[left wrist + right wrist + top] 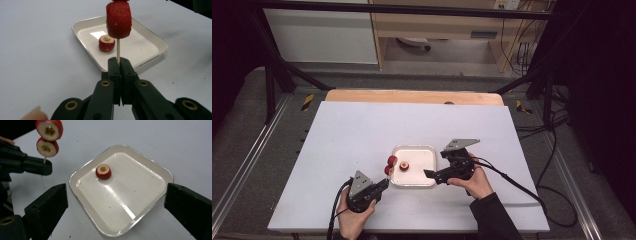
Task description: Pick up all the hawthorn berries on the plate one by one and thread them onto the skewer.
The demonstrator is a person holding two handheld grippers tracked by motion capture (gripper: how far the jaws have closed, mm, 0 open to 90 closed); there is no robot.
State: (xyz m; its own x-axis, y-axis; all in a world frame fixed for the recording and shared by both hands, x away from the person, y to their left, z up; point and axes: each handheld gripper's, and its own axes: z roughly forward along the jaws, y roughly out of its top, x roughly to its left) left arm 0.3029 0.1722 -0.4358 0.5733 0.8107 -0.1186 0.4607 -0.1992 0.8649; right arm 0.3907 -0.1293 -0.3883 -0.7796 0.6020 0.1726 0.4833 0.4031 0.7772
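Note:
My left gripper [119,61] is shut on a thin wooden skewer [118,50] that carries two red hollowed fruit pieces [47,147]. It holds them just left of a white square tray [414,146]. One more red hollowed piece [103,171] lies alone in the tray near its left side. My right gripper [116,192] hovers at the tray's right edge, its jaws open wide on either side of the tray, with nothing held between them. In the high view, the left gripper [384,186] points up-right toward the tray and the right gripper [428,174] points left.
The tray sits near the front middle of a white table top [362,130]. A wooden strip [412,96] runs along the far edge. Black frame bars and cables stand around the table.

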